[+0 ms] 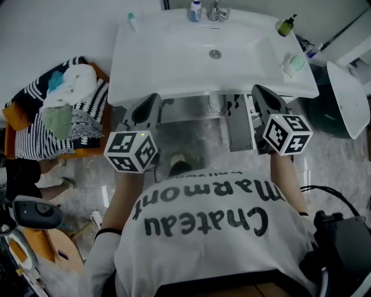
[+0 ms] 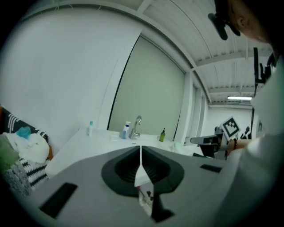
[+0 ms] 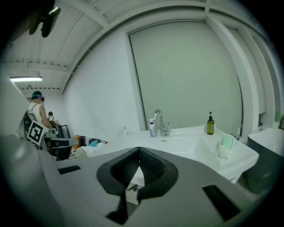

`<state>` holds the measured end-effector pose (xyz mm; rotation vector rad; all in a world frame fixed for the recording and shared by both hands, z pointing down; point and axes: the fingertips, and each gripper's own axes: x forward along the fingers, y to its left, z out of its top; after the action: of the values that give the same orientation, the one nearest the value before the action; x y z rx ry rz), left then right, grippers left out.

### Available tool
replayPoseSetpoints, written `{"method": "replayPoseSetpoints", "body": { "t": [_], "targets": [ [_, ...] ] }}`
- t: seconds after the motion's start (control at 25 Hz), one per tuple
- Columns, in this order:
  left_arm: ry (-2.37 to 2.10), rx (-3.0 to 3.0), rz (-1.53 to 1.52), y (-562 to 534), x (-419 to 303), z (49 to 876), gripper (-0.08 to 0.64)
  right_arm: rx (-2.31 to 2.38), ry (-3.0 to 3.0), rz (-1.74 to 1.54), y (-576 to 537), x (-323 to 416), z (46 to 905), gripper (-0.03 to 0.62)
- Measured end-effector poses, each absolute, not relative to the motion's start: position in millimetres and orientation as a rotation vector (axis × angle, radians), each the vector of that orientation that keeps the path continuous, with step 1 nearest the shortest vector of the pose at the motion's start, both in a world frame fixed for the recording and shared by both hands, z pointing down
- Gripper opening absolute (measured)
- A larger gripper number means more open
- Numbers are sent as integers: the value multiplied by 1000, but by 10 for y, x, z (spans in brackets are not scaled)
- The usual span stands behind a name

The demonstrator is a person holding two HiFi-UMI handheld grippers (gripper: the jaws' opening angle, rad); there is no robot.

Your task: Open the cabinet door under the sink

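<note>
The white sink (image 1: 174,58) fills the top of the head view. Below it the cabinet (image 1: 194,119) shows a grey metal inside, and a narrow door leaf (image 1: 239,125) stands swung out at the right. My left gripper (image 1: 152,101) hangs in the air before the sink's front edge at the left, jaws shut on nothing. My right gripper (image 1: 259,93) is level with it at the right, also shut and empty. In the left gripper view the left gripper's (image 2: 140,150) pads meet, with the sink (image 2: 88,144) beyond. The right gripper (image 3: 139,153) looks over the sink (image 3: 186,144) the same way.
A faucet (image 1: 217,11), a dark soap bottle (image 1: 286,26), a green soap dish (image 1: 295,64) and a small bottle (image 1: 131,22) stand on the sink's rim. Striped cloth and laundry (image 1: 64,104) lie at the left. A dark bin with a white lid (image 1: 342,98) stands at the right.
</note>
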<state>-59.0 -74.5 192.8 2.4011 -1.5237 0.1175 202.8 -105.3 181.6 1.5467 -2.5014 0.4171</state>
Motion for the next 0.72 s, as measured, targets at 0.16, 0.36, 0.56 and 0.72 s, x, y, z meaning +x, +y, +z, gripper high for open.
{"method": "replayPoseSetpoints", "body": {
  "t": [0.16,0.36,0.56,0.72],
  "targets": [
    [-1483,2367,23,-410,-320,1815,17,1323,-2626,390,-711,1588,1784,12],
    [-1487,2431,82,80,7,1876,17,1092,-2652,321,-225,1229,1975,12],
    [-1511,2401,120,447,93,2042,17,1032,-2633,317,56,1285,2165,11],
    [-1517,2384,145,649,104,2138,17,1026,-2635,341,221,1334,2228,11]
  ]
}}
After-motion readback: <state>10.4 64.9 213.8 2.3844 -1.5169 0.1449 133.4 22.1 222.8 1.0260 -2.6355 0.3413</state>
